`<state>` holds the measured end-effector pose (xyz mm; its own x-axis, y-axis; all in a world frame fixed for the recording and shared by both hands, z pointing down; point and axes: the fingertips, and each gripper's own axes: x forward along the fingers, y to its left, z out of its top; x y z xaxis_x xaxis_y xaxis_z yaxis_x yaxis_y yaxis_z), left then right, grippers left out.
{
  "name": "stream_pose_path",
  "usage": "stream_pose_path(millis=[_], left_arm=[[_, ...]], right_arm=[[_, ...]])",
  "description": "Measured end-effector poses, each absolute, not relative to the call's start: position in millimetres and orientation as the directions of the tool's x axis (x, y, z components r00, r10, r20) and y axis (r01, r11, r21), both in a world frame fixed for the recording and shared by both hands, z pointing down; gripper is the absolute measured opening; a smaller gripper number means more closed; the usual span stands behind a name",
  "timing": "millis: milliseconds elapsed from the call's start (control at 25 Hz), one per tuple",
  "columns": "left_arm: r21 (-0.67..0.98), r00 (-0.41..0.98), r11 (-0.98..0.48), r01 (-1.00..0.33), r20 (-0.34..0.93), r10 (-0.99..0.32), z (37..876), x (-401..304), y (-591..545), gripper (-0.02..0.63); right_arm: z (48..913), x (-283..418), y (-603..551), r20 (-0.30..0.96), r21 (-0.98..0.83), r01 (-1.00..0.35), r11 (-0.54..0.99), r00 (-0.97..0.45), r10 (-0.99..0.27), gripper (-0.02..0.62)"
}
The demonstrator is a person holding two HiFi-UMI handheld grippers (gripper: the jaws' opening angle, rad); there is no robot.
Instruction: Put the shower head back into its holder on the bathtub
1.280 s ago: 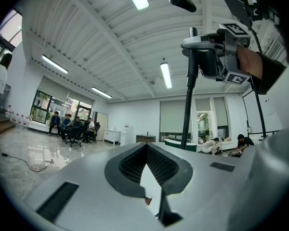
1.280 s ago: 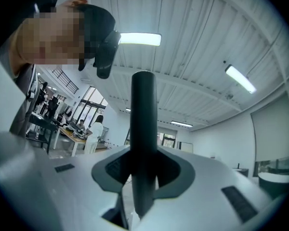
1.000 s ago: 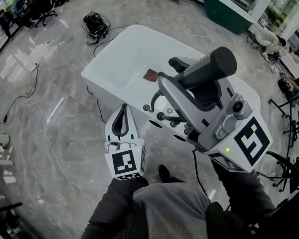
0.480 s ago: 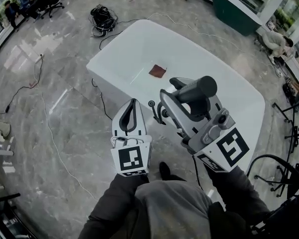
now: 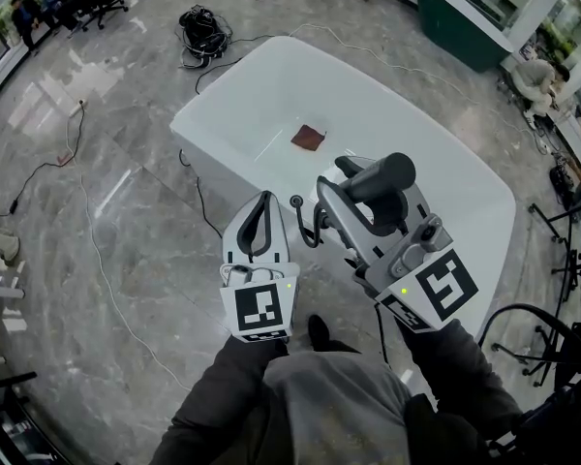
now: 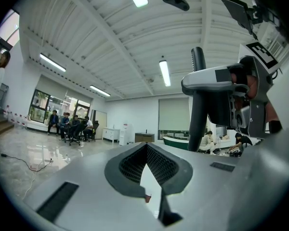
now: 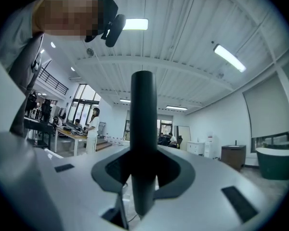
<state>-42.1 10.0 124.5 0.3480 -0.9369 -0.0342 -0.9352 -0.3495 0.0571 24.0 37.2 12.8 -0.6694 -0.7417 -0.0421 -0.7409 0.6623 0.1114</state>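
1. The shower head (image 5: pixel 382 177) is a dark rod clamped in the jaws of the right gripper (image 5: pixel 360 190), held in the air over the near edge of the bathtub (image 5: pixel 205 114), not yet in any holder.
2. Its long axis runs straight out along the jaws. In the right gripper view the shower head (image 7: pixel 143 129) stands upright between the pads, its free end aimed at the ceiling and the person's head. It points away from the tub rather than down at it.
3. Small chrome fittings (image 5: pixel 296 202) sit on the tub's near rim, below the right gripper and just to its left. The holder is probably among them, but I cannot tell which one it is.
4. I judge the coming move to turn on this: the rod points up while the holder lies below. The right gripper would have to tip the rod over and bring it down leftward to the rim.
5. The left gripper (image 5: pixel 259 201) hovers just left of the fittings, near the right gripper but apart from it. Its jaws are together at the tips with nothing between them. It is about as near the fittings as the right one, yet the right carries the load.
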Motion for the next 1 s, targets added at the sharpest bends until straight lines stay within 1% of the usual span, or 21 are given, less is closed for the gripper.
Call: stream_pose_path(millis=[640, 1000], left_arm=[[0.074, 0.351, -0.354, -0.932, -0.051, -0.935, 114.8, -44.8, -0.1, 0.002], [0.069, 0.341, -0.343, -0.937, -0.039, -0.939, 124.0, -51.3, 0.2, 0.002]], right_arm=[[-35.8, 9.3, 29.0, -0.078, 0.177, -0.716, 0.675, -0.694, -0.716, 0.117], [-3.5, 4.7, 31.1, -0.046, 0.135, -0.715, 0.686, -0.696, -0.717, 0.117]])
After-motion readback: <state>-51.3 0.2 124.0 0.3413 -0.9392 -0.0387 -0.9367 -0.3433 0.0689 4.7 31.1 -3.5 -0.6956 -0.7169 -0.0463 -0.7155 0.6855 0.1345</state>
